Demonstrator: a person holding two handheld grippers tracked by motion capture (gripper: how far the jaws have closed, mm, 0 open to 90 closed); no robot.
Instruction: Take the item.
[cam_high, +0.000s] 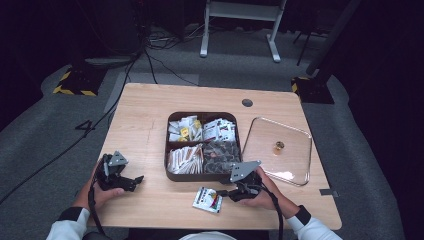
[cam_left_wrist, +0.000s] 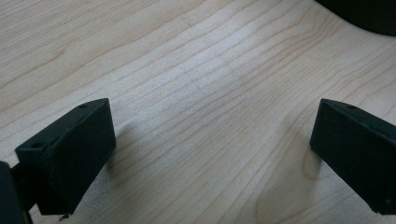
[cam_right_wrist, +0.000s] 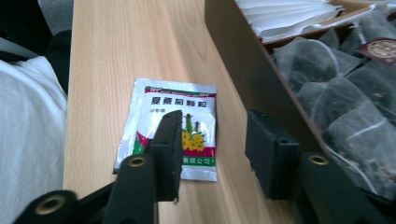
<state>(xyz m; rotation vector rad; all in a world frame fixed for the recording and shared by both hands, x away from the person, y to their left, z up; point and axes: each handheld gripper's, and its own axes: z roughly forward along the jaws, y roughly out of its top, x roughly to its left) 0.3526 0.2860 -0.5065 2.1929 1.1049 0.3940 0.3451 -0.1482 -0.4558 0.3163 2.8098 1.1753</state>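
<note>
Right claw (cam_right_wrist: 212, 154) parted over sachet (cam_right_wrist: 175, 122) (flat on table (cam_right_wrist: 112, 56)).

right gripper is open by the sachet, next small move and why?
Probably lift the right gripper clear of the sachet: the sachet lies flat on the table outside the box, beside the jaws, not between them; they grip nothing.

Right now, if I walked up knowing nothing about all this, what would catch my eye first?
Probably the brown box at mid-table, its four compartments packed with sachets and tea bags, with its clear lid lying to the right. Next, a lone sachet flat on the table in front of the box, beside the right gripper, whose jaws stand open with nothing between them. The left gripper rests open over bare wood at the near left.
</note>
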